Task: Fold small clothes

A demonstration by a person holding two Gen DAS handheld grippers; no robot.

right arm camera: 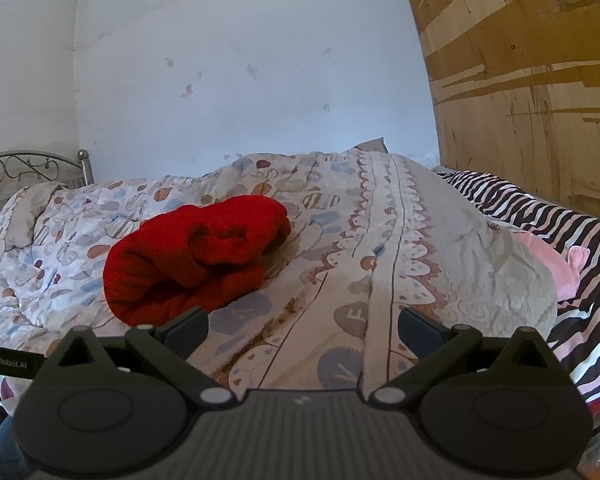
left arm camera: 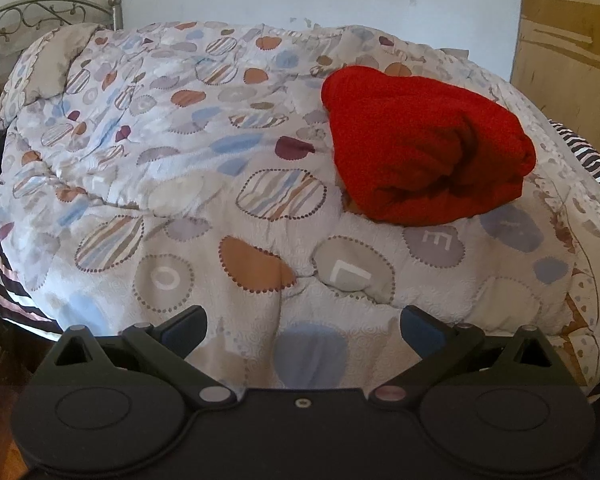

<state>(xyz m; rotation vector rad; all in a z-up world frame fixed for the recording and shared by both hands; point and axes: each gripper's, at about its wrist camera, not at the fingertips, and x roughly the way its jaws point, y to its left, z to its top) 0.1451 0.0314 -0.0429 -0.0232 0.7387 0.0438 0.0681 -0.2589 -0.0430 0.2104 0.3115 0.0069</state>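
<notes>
Both the left gripper (left arm camera: 303,326) and right gripper (right arm camera: 303,328) gape empty before the quilt (left arm camera: 180,184); on it, the bundled red garment (left arm camera: 420,148) lies lengthwise away from them, its underside hidden.

Left matte black plastic two-finger gripper (left arm camera: 303,326): a smooth flat body was seen with two round embossed discs, a small central screw, grey pivot pins at the linkage joints, triangular cut-outs in the outer links, and dark blue pads on the fingertips (left arm camera: 422,330).

Right matte black plastic two-finger gripper (right arm camera: 303,326): same linkage, pins and discs were noted, but the centre panel was ribbed grey with a small white logo. A black strap printed "GenRobot.AI" (right arm camera: 8,360) was seen at its left edge.
</notes>
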